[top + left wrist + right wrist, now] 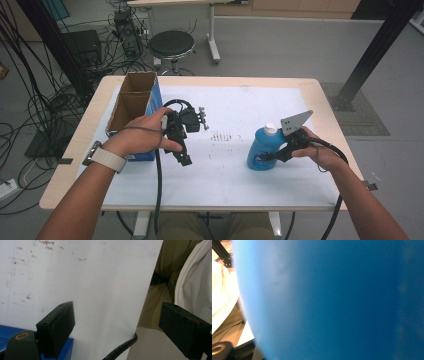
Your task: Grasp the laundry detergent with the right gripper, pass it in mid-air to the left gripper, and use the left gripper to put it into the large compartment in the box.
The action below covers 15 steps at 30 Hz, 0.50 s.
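A blue bottle (pixel 260 149) with a white cap (pixel 270 128) stands on the white mat, right of centre. My right gripper (pixel 268 156) is shut on the bottle's lower body from the right side. In the right gripper view the bottle's blue wall (pixel 337 300) is pressed up close and blurred. My left gripper (pixel 184 160) is held over the mat beside the box, its jaws pointing back toward the person. The left gripper (pixel 117 322) is open in its own view, with only the mat and the table's front edge between its jaws.
An open cardboard box with blue sides (pixel 131 107) stands at the table's left, just behind the left hand. The white mat (pixel 230 180) covers most of the tabletop and has small dark marks at its middle. A stool (pixel 171 44) and cables lie beyond the table.
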Tool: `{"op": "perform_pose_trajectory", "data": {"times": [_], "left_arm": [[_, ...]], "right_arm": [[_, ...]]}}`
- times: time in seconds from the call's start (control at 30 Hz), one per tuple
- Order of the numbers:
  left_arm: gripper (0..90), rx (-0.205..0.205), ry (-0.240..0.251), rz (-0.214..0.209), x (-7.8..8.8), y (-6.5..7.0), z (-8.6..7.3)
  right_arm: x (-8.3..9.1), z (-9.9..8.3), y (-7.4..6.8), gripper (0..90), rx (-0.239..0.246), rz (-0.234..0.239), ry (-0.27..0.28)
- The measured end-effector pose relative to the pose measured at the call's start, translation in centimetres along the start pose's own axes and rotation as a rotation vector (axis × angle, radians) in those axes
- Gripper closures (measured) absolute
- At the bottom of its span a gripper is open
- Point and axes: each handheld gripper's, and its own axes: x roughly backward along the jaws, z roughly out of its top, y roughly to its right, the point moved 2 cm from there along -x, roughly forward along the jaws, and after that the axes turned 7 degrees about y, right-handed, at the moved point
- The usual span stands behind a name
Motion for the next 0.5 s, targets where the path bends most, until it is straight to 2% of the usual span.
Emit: {"op": "perform_pose_trajectory", "data": {"times": [0.5], "left_arm": [[14.0, -0.001, 0.003, 0.001, 0.01, -0.03, -0.03]], "right_arm": [[-0.01, -0.02, 0.0, 42.5, 0.0, 0.0, 0.002]]}}
